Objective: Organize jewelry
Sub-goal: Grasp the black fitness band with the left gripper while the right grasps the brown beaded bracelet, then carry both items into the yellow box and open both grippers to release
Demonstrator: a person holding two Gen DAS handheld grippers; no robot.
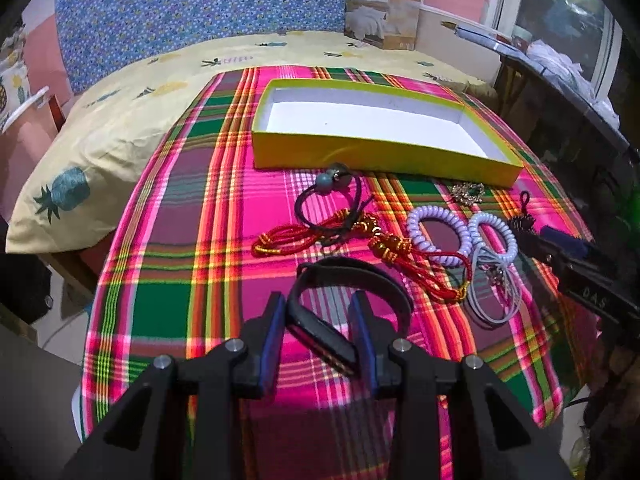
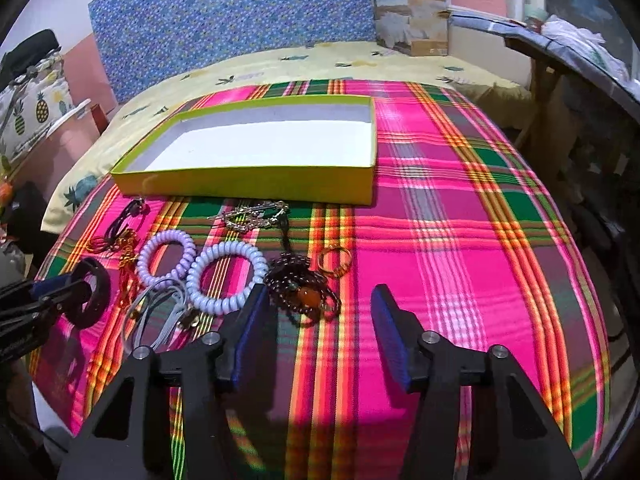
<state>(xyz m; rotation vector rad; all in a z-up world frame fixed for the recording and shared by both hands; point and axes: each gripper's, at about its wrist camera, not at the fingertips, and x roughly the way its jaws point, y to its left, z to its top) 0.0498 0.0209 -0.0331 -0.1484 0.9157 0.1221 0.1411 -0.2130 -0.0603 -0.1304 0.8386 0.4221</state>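
Surface (image 2: 460, 240) under a pink-green plaid cloth carries everything; a bed with a pineapple sheet (image 1: 132, 120) sits behind it.

Yellow-green box (image 1: 360, 152) with a white floor lies at the far side of the cloth, open top, nothing inside.

Left tool (image 1: 320, 336) near the front edge of the cloth, pads either side of a black band bracelet (image 1: 352, 276). The band sits between the blue pads and looks gripped, lifted off the cloth in the right wrist view.

Right tool (image 2: 316, 336) has its jaws apart, nothing between the pads. It hovers over the cloth, with its left fingertip (image 2: 252, 320) just beside the dark beaded bracelet (image 2: 304, 292) that has an amber stone.

Loose pieces in a row in front of the box, all on the cloth, none in the box:
- red-gold cord tassel (image 1: 360, 240), tangled with a black cord with teal beads (image 1: 328, 200)
- lilac coil hair tie (image 2: 166, 258) touching a pale blue coil hair tie (image 2: 226, 280)
- grey cord loops (image 2: 160, 312) under the coils
- gold rhinestone clip (image 2: 252, 216) close to the box wall
- gold ring (image 2: 334, 262) just beside the beaded bracelet
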